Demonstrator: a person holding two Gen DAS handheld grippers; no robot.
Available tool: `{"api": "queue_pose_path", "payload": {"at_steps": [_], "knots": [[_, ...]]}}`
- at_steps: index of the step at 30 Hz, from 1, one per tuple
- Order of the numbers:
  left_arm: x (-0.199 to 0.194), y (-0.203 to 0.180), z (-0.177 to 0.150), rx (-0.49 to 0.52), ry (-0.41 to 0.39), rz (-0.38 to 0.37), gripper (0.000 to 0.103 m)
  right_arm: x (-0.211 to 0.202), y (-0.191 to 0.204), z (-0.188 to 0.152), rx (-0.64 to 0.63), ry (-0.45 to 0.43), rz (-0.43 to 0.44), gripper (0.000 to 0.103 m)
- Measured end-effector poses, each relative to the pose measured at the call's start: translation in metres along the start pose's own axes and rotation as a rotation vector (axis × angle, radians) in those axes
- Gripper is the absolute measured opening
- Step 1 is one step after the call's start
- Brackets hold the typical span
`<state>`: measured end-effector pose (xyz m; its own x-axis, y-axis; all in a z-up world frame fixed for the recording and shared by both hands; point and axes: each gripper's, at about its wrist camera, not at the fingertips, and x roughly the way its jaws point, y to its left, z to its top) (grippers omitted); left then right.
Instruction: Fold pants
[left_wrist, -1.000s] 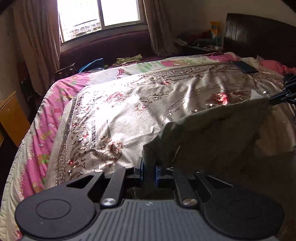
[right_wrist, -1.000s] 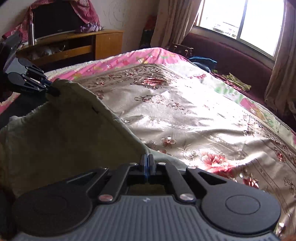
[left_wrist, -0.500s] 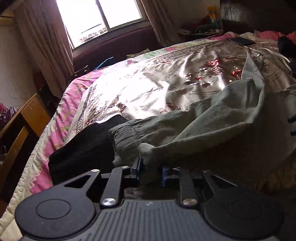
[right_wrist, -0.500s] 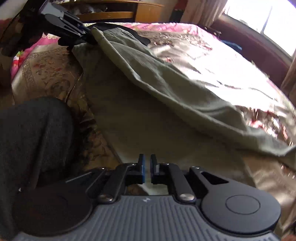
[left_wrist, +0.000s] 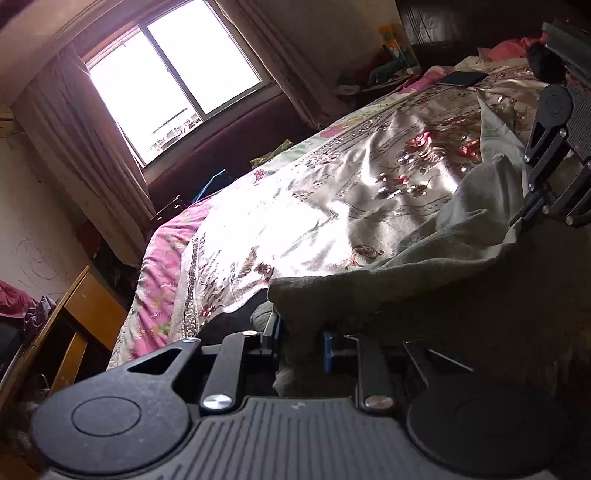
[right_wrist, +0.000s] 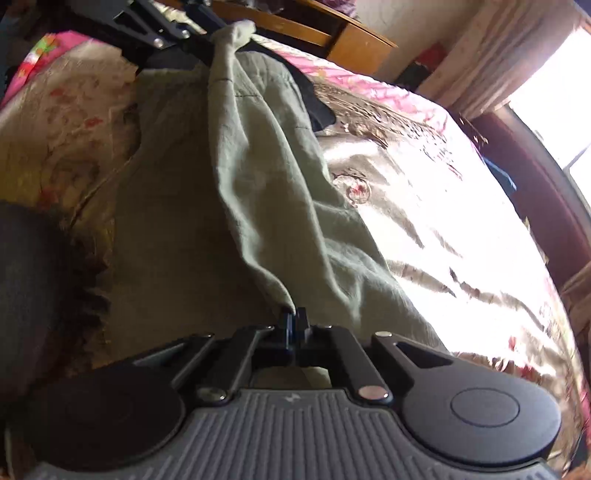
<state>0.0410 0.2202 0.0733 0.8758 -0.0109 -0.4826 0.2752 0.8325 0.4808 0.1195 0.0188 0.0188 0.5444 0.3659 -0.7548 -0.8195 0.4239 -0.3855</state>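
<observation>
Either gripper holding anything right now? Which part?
Both hold the green pants. Left gripper, jaws closing, has a thick bunched end between them; right gripper is shut on a thin edge fold.

No readable text, label, brand, number or sign shows in either view; only a small pale mark sits on each ribbed grey housing, too small to make out

Daylight is thrown in through the window (left_wrist: 173, 88), which is blown out to white. Glare is spread over the satin bedspread (left_wrist: 280, 229). Edges are bent by fisheye distortion; near foregrounds are left in shadow.
</observation>
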Motion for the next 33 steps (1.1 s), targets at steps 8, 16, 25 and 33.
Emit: {"api": "queue_pose_path", "payload": {"at_steps": [8, 16, 25, 33], "knots": [[0.004, -0.014, -0.071, -0.031, 0.175, 0.083, 0.038, 0.011, 0.047, -0.016, 0.003, 0.091, 0.035, 0.008], [-0.054, -0.011, -0.048, -0.256, 0.046, 0.058, 0.040, -0.012, 0.045, -0.020, 0.104, 0.008, 0.016, 0.024], [0.021, -0.067, -0.038, -0.093, 0.217, -0.058, 0.043, -0.040, -0.058, -0.086, 0.599, 0.082, -0.109, 0.027], [0.024, -0.111, 0.044, -0.066, 0.063, -0.193, 0.044, -0.024, -0.208, -0.188, 1.187, 0.061, -0.268, 0.032]]}}
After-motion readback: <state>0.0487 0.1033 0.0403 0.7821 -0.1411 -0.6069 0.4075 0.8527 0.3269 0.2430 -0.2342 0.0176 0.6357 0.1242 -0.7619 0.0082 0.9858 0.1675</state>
